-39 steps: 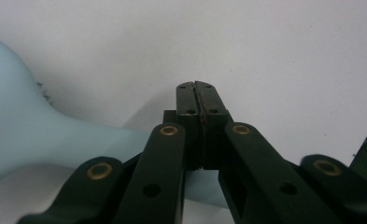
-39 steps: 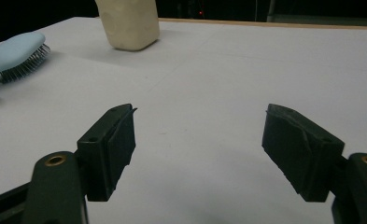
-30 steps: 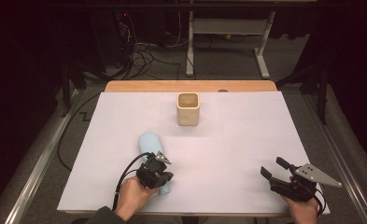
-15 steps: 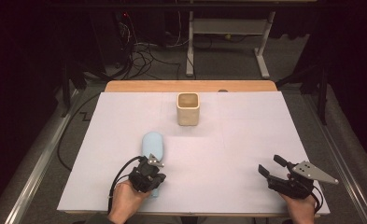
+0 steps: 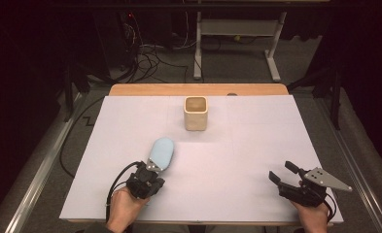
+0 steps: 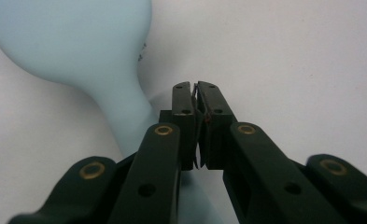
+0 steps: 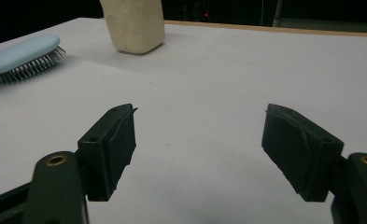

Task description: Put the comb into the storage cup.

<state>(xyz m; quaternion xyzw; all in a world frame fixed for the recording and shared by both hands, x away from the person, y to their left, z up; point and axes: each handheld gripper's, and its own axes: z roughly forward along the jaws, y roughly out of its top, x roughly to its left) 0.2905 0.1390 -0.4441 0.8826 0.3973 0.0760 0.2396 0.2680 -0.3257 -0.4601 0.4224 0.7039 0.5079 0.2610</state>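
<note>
Left tool (image 5: pixel 149 171), near front-left edge of surface (image 5: pixel 247 160): jaws nearly together, only a thin slit between the pads (image 6: pixel 186 100), nothing between them. Jaws have just been opening slightly. The light-blue hairbrush (image 5: pixel 161 152) lies just ahead of and to the left of the tool tip; in the left gripper view its handle (image 6: pixel 125 116) runs down past the left jaw, beside it, not inside the grip. Whether handle and jaw touch cannot be told. Brush head points away from the tool toward the far side; seen from the right gripper view the bristles (image 7: pixel 29 70) face down onto the surface, back of brush up.

Right tool (image 5: pixel 285 174), near front-right edge, well apart from the left tool: jaws wide apart, pads (image 7: pixel 118 140) bare, w/ plain white surface between them. Grey three-cornered plate (image 5: pixel 327 178) sits on top of it; a hand (image 5: pixel 311 217) holds it from the bottom edge.

Farther out: cream square cup (image 5: pixel 196 112) stands upright at mid-far surface, beyond the brush and to its right, well apart from both tools. Wooden strip (image 5: pixel 198 90) shows along the far edge of the surface.
</note>
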